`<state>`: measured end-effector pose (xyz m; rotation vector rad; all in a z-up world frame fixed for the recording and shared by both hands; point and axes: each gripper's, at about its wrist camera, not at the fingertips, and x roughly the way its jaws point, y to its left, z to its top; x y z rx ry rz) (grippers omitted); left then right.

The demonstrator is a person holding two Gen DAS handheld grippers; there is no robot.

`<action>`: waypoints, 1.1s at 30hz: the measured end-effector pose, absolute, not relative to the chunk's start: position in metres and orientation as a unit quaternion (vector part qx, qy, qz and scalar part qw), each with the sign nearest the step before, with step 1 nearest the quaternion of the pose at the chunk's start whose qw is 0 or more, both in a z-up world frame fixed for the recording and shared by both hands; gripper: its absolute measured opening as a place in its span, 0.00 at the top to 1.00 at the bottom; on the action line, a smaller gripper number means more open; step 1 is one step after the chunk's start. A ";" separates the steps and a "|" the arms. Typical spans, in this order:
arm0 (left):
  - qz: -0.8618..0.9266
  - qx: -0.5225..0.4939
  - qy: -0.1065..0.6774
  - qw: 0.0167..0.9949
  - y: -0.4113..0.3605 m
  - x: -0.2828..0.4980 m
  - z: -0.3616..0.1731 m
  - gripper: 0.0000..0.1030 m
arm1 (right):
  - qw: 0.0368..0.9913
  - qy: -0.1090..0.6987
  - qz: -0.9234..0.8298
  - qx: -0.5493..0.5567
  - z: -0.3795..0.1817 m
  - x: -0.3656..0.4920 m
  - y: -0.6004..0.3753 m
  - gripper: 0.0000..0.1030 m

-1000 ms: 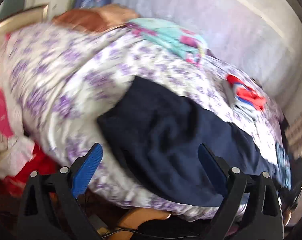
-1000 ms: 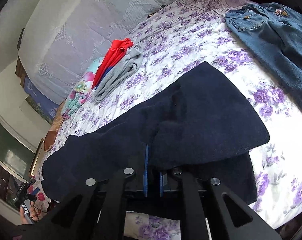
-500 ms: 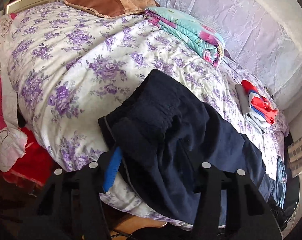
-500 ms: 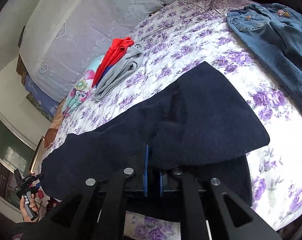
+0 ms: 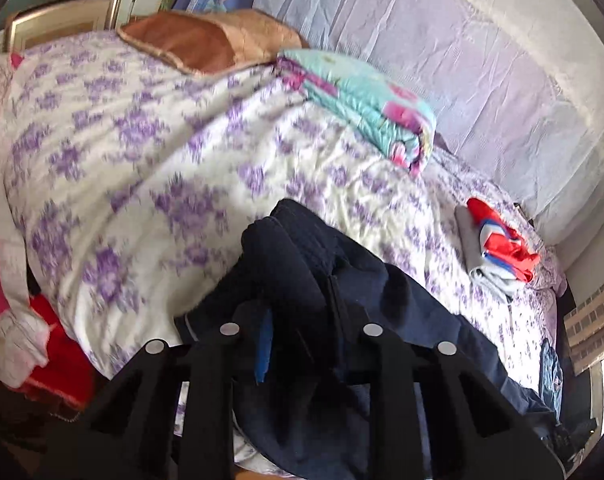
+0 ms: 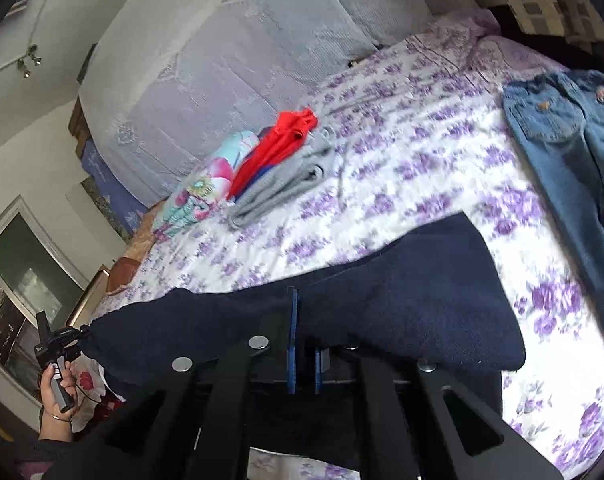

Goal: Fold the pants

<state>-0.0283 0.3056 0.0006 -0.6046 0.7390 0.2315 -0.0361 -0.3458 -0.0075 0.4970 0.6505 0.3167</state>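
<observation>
The dark navy pants (image 5: 341,320) lie stretched along the near edge of a bed with a purple-flowered cover (image 5: 162,152). My left gripper (image 5: 298,344) is shut on the bunched waistband end, the cloth filling the gap between its jaws. My right gripper (image 6: 303,344) is shut on the near edge of the pants (image 6: 401,300) at the leg end and holds it lifted off the cover. In the right wrist view the left gripper (image 6: 62,340) shows far left in a hand, pulling the cloth taut.
Blue jeans (image 6: 573,152) lie on the bed at the right. A folded grey and red pile (image 6: 286,168) and a folded turquoise quilt (image 5: 365,108) sit near the lace-covered headboard (image 5: 441,60). A brown pillow (image 5: 206,40) lies at the far left corner.
My left gripper went from open beside the waistband to shut on it. My right gripper has lifted its edge of the pants, and the cloth is now stretched taut between both grippers.
</observation>
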 end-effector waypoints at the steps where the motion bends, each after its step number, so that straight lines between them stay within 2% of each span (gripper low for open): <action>1: 0.114 -0.283 0.353 0.884 0.305 -0.032 0.003 0.78 | 0.909 0.308 0.155 0.235 -0.001 -0.042 -0.346 0.94; 3: 0.121 -0.266 0.364 0.884 0.303 -0.036 -0.006 0.78 | 0.905 0.329 0.147 0.228 -0.010 -0.053 -0.344 0.93; 6: 0.127 -0.258 0.401 0.870 0.307 -0.039 -0.051 0.76 | 0.872 0.413 0.125 0.231 -0.068 -0.060 -0.345 0.94; 8: 0.126 -0.254 0.378 0.881 0.304 -0.047 -0.061 0.74 | 0.863 0.403 0.139 0.270 -0.088 -0.068 -0.354 0.94; 10: 0.131 -0.247 0.373 0.885 0.302 -0.048 -0.057 0.73 | 0.862 0.401 0.150 0.271 -0.084 -0.066 -0.357 0.89; 12: 0.134 -0.248 0.371 0.885 0.302 -0.045 -0.055 0.73 | 0.864 0.389 0.151 0.282 -0.077 -0.062 -0.361 0.78; 13: 0.133 -0.249 0.371 0.884 0.303 -0.042 -0.054 0.73 | 0.865 0.387 0.148 0.284 -0.074 -0.057 -0.363 0.81; 14: 0.134 -0.253 0.370 0.884 0.304 -0.039 -0.053 0.73 | 0.864 0.394 0.146 0.279 -0.074 -0.051 -0.362 0.92; 15: 0.132 -0.261 0.367 0.883 0.306 -0.034 -0.049 0.74 | 0.863 0.400 0.149 0.271 -0.071 -0.042 -0.360 0.95; 21: 0.125 -0.274 0.317 0.899 0.308 -0.034 -0.013 0.75 | 0.897 0.315 0.190 0.246 -0.007 -0.040 -0.354 0.96; 23: 0.135 -0.271 0.328 0.895 0.312 -0.040 -0.026 0.74 | 0.881 0.356 0.180 0.254 -0.027 -0.047 -0.354 0.96; 25: 0.138 -0.287 0.356 0.878 0.323 -0.043 -0.055 0.74 | 0.846 0.438 0.161 0.257 -0.076 -0.050 -0.353 0.95; 26: 0.132 -0.296 0.354 0.877 0.327 -0.045 -0.065 0.74 | 0.839 0.442 0.167 0.270 -0.092 -0.056 -0.356 0.97; 28: 0.135 -0.283 0.347 0.884 0.323 -0.046 -0.062 0.74 | 0.841 0.429 0.179 0.277 -0.089 -0.063 -0.359 0.91; 30: 0.140 -0.278 0.345 0.886 0.322 -0.043 -0.054 0.74 | 0.840 0.432 0.192 0.268 -0.079 -0.063 -0.359 0.72; 33: 0.141 -0.290 0.342 0.883 0.332 -0.041 -0.050 0.71 | 0.842 0.446 0.199 0.230 -0.068 -0.066 -0.353 0.66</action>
